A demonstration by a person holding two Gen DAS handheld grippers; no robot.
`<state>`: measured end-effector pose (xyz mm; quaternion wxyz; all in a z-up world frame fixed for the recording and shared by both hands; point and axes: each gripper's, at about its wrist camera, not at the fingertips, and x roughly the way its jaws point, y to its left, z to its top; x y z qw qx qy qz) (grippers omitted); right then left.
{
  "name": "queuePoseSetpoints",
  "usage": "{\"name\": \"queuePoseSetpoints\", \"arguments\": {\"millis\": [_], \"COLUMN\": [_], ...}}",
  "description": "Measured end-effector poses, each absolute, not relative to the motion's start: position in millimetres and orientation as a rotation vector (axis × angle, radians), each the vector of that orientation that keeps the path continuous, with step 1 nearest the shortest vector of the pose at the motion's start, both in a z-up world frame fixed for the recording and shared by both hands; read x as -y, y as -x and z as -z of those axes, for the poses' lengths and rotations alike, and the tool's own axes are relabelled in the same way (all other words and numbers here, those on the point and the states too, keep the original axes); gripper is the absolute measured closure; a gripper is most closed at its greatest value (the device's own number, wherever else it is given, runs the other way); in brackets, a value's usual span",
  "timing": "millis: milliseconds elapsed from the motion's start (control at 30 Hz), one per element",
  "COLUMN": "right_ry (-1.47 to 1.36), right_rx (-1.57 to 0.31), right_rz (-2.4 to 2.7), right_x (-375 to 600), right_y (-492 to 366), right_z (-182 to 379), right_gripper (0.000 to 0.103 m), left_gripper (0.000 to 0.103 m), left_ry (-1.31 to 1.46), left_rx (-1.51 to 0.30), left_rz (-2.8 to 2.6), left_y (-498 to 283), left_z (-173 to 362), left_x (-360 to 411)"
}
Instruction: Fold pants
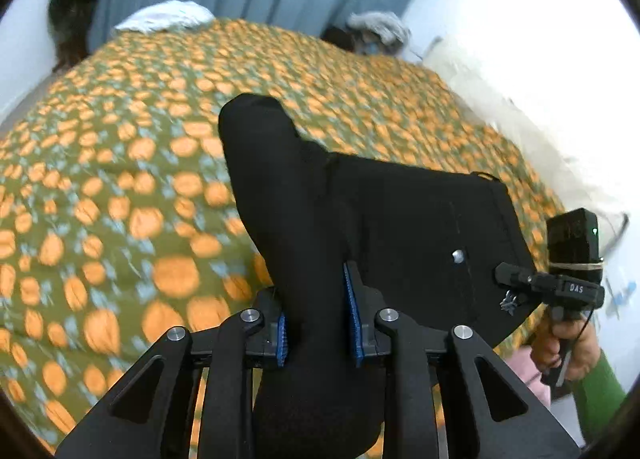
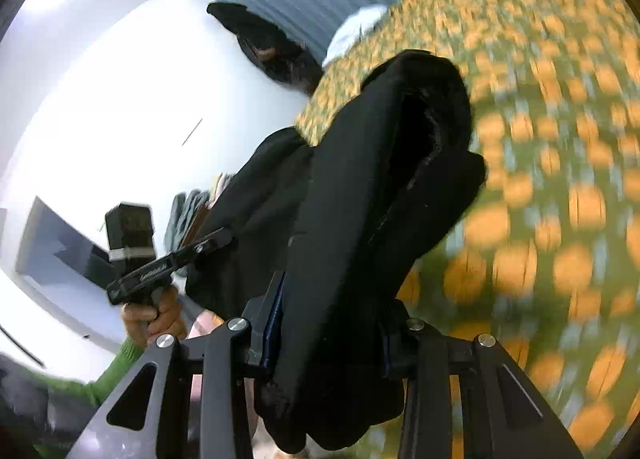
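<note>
Left hand-held gripper (image 1: pixel 318 323) & right hand-held gripper (image 2: pixel 334 343) each clamp a bunch of black pants (image 1: pixel 400 219), lifted over orange-print bed (image 1: pixel 120 179).

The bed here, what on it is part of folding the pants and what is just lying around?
In the job:
black pants
left gripper
right gripper

Lying about:
white cloth
grey clothes
orange-patterned bedspread, only the work surface
</note>
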<state>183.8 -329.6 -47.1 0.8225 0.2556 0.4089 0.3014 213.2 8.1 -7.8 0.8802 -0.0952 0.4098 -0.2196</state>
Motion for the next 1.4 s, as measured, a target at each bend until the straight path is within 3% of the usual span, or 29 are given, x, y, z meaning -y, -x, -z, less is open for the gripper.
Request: {"name": "queuePoseSetpoints", "arguments": {"millis": [67, 233, 300, 367, 533, 767, 1000, 1400], "right_ry": [-0.481, -0.349, -0.294, -0.260, -0.253, -0.151, -0.064, -0.064], "right_rx": [-0.904, -1.001, -1.001, -1.000, -1.006, -0.953, -0.907, -0.946], "right_rz": [-0.529, -0.261, -0.213, -0.184, -0.126, -0.038, -0.027, -0.036], "right_x": [330, 341, 342, 338, 314, 280, 263, 258], "right_y": [-200, -176, -147, -123, -90, -80, -80, -71], "right_z": [57, 91, 94, 97, 98, 75, 55, 72], "right_gripper": [0.046, 0.041, 0.034, 0.015, 0.000, 0.000, 0.000, 0.000], "left_gripper": [0.060, 0.055, 0.035, 0.026, 0.013, 0.005, 0.005, 0.005], "left_ry": [0.137, -0.040, -0.083, -0.128, -0.144, -0.099, -0.127, -0.154], "left_rx": [-0.876, -0.941, -0.942, -0.936, -0.942, -0.913, -0.890, -0.883], "left_rz": [0.345, 0.167, 0.150, 0.128, 0.097, 0.093, 0.049, 0.005], "left_y": [-228, -206, -180, -158, -120, -106, -105, -105], "left_z": [27, 80, 94, 102, 96, 59, 46, 46], "left_x": [-11, -15, -13, -5, 17, 36, 35, 34]}}
